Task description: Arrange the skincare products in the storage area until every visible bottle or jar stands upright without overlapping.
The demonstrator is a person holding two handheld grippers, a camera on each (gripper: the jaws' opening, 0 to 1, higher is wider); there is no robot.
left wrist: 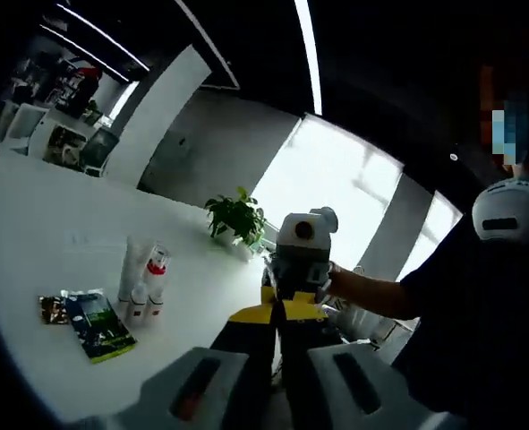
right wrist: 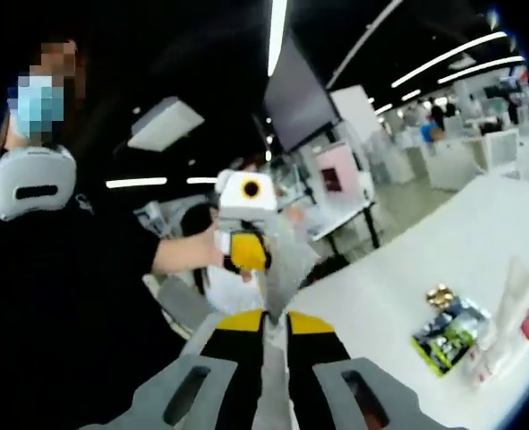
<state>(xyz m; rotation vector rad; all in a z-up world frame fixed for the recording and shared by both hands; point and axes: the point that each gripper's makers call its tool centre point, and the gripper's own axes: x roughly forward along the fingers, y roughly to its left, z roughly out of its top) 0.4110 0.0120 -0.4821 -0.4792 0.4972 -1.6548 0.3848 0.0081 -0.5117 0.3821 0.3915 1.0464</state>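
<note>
Both grippers raised off the white table [left wrist: 58, 233], facing each other, probably pre-start pose: left gripper [left wrist: 277, 372] and right gripper [right wrist: 277, 376] jaws apart, empty; skincare tubes [left wrist: 143, 282] upright mid-table, just beside the flat green sachet [left wrist: 98, 324].

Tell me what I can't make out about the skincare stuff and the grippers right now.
- Skincare tubes: too small in the left gripper view to count or read; cut off by the edge in the right gripper view.
- Green packet: print too small.
- Left gripper, right gripper: jaw tips overlap the opposite gripper, so the gap is unclear.
</note>
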